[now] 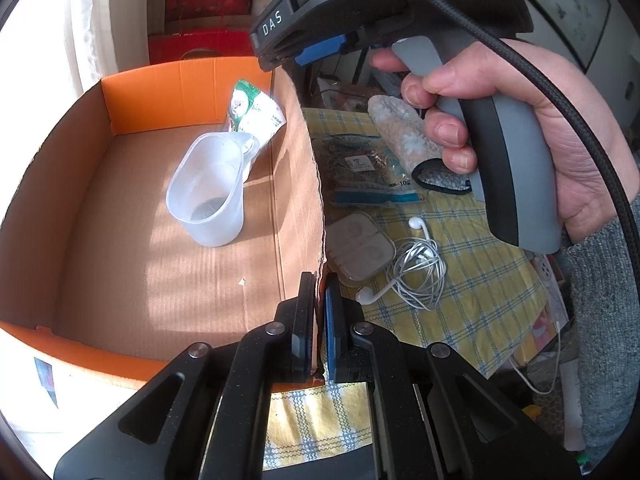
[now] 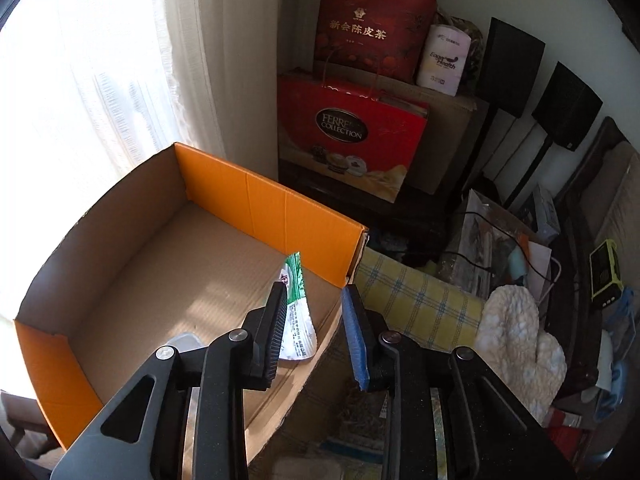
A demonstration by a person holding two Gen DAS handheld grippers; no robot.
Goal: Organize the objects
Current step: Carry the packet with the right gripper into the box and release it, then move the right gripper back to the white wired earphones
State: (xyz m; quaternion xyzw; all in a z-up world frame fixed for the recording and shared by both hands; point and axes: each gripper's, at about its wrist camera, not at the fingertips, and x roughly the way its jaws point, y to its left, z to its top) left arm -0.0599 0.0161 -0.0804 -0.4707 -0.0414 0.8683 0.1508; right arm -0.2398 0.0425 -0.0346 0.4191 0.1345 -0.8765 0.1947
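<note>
Left gripper (image 1: 320, 316) is clenched on the box (image 1: 308, 184) wall, one finger inside and one outside the cardboard edge, steadying it. Right gripper (image 2: 314, 332) is released, its jaws well apart and holding nothing, hovering over the box's near corner with the green sachet (image 2: 296, 312) just past its left finger.

Inside the box, the measuring cup (image 1: 208, 196) stands upright near the middle, its handle toward 1 o'clock, and the sachet leans beside it at 1 o'clock, against the wall, its long axis running from 11 to 5 o'clock.

Outside, on the checked cloth (image 1: 472, 256), four things wait: the herb packet (image 1: 360, 168) at 1 o'clock from the left gripper, the white mitt (image 1: 404, 136) past it, the earphone case (image 1: 360, 248) just beside the wall, and the tangled earphones (image 1: 416, 272) touching the case.

The step in hand looks like fetching the next item. Best to keep the left grip firm so the box does not slide, and swing the right gripper toward 3 o'clock, down over the packet. The packet's long axis seems to lie from 11 to 5 o'clock in the left view, so the fingers should straddle its short width.
</note>
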